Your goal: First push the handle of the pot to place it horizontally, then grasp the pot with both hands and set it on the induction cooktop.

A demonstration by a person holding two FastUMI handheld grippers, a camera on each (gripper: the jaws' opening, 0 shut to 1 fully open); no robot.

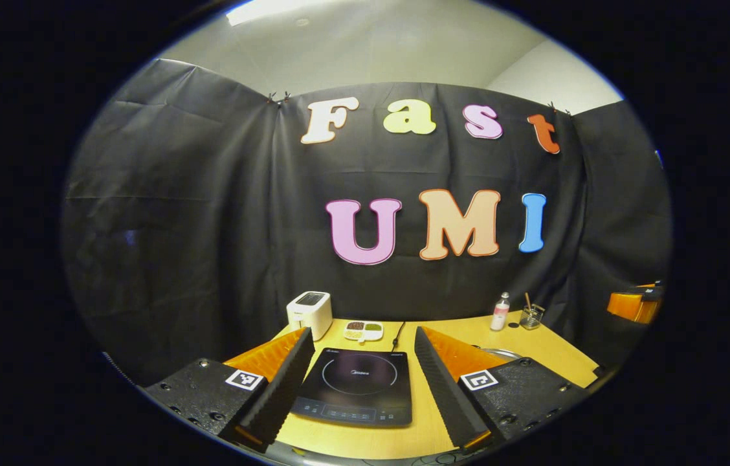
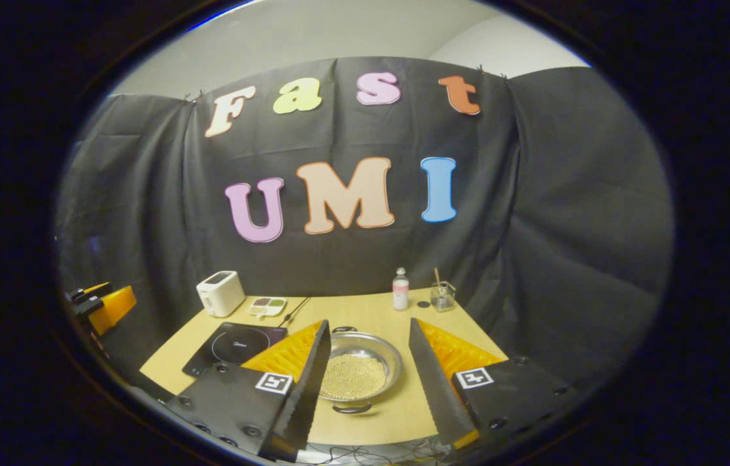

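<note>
Cooktop (image 1: 355, 387) on the worktop (image 1: 553, 349) lies straight ahead of the left gripper (image 1: 365, 382), whose jaws are spread and hold nothing. From the right gripper view, the pot (image 2: 360, 373) sits between the spread, empty jaws of the right gripper (image 2: 368, 378), its 2 handles lying near-to-far, so this gripper is nearer for the push; the cooktop lies to the pot's left.

A yellow wooden table (image 2: 365, 307) carries the induction cooktop (image 1: 355, 385), the pot (image 2: 358, 372), a white toaster (image 1: 310, 312), a snack tray (image 1: 363, 331), a bottle (image 2: 400, 289) and a glass jar (image 2: 442, 296)
</note>
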